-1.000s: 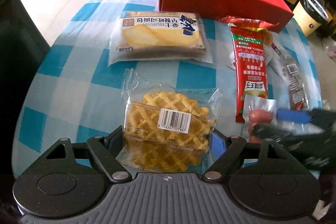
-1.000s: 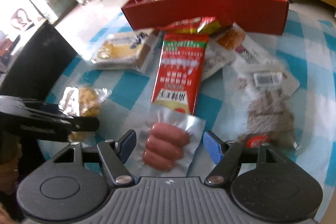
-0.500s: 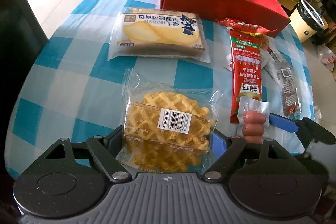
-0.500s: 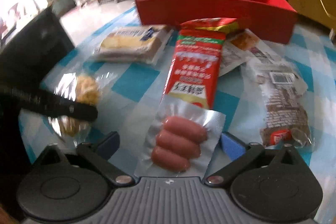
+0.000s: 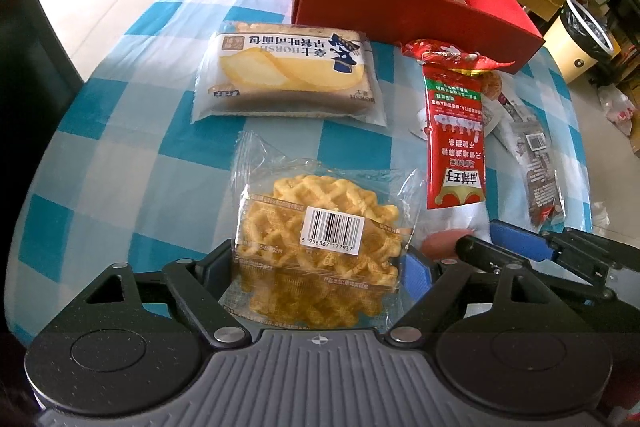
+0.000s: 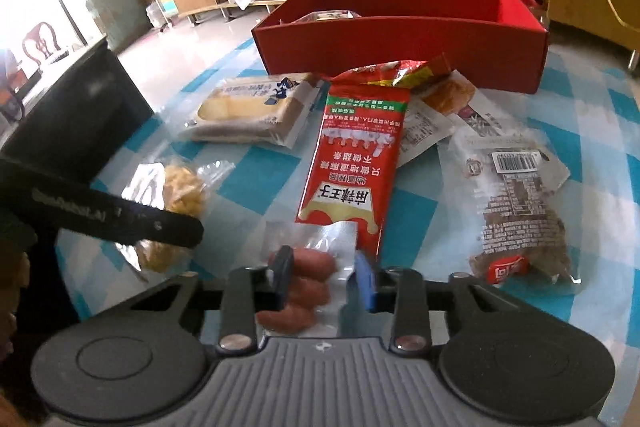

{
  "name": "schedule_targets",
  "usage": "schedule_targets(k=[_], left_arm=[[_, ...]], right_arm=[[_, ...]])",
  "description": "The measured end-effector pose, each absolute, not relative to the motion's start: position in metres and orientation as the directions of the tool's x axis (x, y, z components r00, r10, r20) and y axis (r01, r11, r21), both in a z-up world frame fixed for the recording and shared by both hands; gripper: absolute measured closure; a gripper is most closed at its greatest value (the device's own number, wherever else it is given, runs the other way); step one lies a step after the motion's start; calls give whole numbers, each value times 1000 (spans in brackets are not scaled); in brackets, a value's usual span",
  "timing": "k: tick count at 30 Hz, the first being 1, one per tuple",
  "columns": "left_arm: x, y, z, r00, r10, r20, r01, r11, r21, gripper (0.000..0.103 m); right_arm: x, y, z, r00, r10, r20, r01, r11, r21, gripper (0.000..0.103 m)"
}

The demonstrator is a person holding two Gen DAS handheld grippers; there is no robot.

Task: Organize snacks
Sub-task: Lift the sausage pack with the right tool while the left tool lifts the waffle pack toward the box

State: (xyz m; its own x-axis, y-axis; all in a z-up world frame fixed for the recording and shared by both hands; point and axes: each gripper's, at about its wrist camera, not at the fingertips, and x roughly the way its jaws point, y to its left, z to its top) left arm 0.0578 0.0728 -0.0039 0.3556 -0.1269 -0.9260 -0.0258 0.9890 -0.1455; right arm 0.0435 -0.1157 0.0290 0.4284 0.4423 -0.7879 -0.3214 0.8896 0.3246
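Right gripper (image 6: 324, 281), which I hold clamped on the sausage pack (image 6: 308, 283) at the checked table's (image 5: 132, 131) near edge; my left gripper (image 5: 318, 267) pinches the waffle packet (image 5: 320, 243) beside it.

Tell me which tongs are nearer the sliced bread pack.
Left. The left tongs hold the waffle pack directly below the sliced bread pack; the right tongs, shut on the sausage pack, sit farther off sideways.

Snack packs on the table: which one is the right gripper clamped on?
The sausage pack: the right gripper pinches its clear end. The other packs lie outside its jaws.
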Motion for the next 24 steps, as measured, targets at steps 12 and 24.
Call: schedule_targets(k=[12, 24], left_arm=[[55, 83, 0, 365, -125, -923, -69, 985, -160, 16], [51, 100, 6, 388, -148, -910, -108, 973, -204, 17]], right_arm=[[42, -79, 21, 417, 413, -810, -285, 905, 314, 14], [38, -59, 15, 387, 369, -845, -423, 885, 193, 10]])
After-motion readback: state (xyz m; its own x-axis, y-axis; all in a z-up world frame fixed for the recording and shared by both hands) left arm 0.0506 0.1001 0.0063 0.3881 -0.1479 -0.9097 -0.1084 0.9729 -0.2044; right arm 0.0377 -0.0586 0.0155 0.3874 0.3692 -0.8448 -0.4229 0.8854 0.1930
